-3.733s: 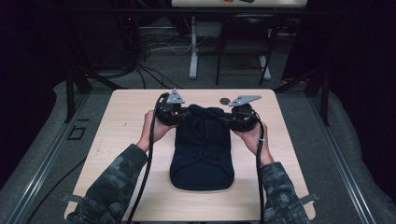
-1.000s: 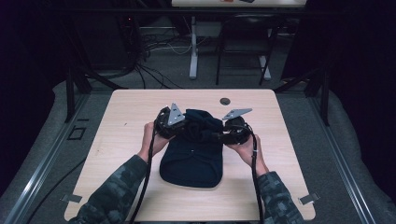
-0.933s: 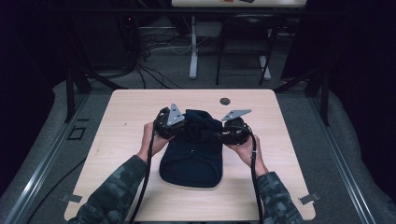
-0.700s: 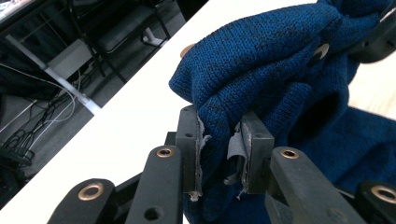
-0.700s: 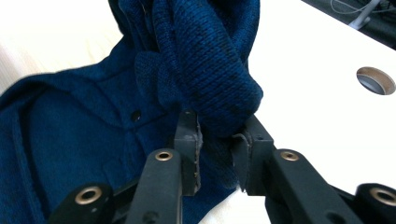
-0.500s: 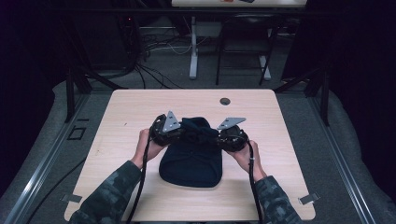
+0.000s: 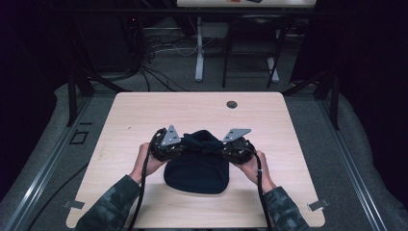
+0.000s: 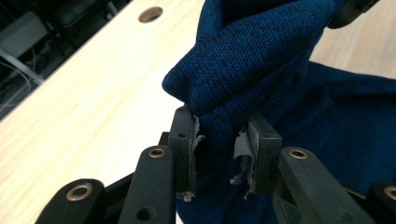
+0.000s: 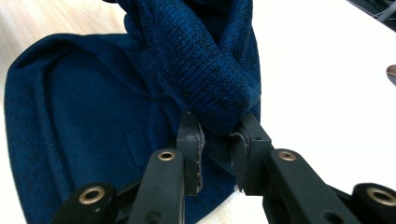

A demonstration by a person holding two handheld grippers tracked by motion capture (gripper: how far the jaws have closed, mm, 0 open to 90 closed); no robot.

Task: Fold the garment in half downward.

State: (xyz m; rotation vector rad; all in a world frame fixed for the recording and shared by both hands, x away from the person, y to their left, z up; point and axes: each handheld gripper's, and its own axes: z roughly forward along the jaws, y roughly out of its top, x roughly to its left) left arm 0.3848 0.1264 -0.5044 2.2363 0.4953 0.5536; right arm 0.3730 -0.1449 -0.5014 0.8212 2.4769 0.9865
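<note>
No legible text, label, brand, number or sign appears on any surface in the high view, the left gripper view or the right gripper view.
</note>
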